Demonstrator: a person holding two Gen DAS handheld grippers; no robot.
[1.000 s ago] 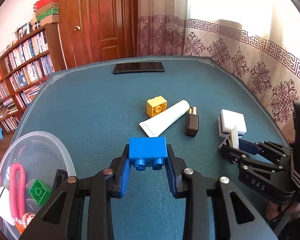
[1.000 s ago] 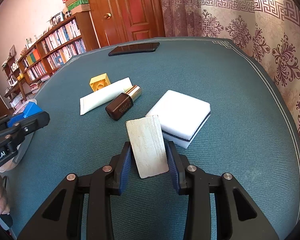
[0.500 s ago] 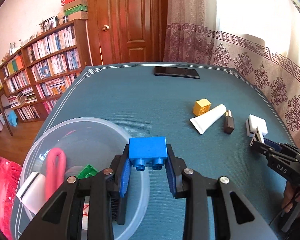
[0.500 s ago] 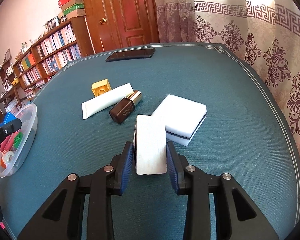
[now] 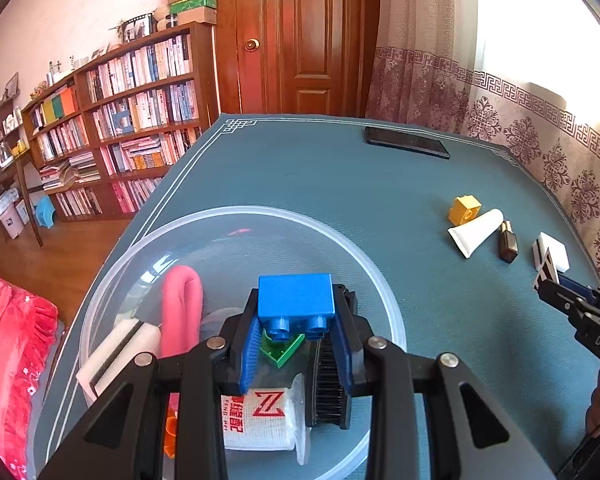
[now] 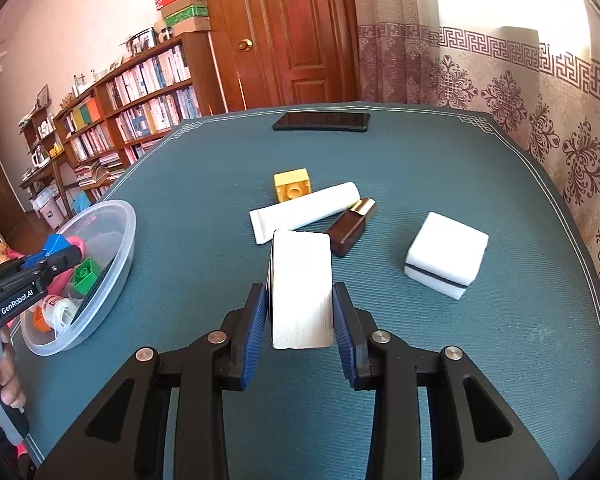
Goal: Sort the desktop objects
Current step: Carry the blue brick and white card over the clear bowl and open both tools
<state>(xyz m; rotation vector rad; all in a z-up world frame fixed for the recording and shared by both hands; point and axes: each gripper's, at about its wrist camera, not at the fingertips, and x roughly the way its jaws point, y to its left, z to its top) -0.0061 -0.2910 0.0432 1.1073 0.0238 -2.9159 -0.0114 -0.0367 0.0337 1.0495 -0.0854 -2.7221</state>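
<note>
Jaws on my left gripper [image 5: 296, 334] are standing at a moderate gap and clamping a blue brick [image 5: 295, 299] by its two short sides, studs facing the camera. I am holding it above the clear plastic bowl [image 5: 384, 276], which sits at the table's [image 5: 308, 176] near left edge. Inside the bowl I am seeing a pink looped item [image 5: 182, 308], a green brick [image 5: 283, 350], a black brush [image 5: 327, 390], a white roll with red print [image 5: 260, 420], a white sponge [image 5: 114, 356] and something orange [image 5: 171, 434] (mostly hidden by the finger).

My right gripper [image 6: 300, 322] is gripping a white sponge block [image 6: 301, 290], tilted slightly, a dark layer showing along its left face. It is hanging over the table, clear of the cloth. Beyond it are lying a white tube [image 6: 306, 210], a yellow brick [image 6: 293, 189] touching the tube, a brown bottle [image 6: 352, 226] beside the tube, a second sponge [image 6: 446, 256] and a black phone [image 6: 322, 121] at the far edge.
</note>
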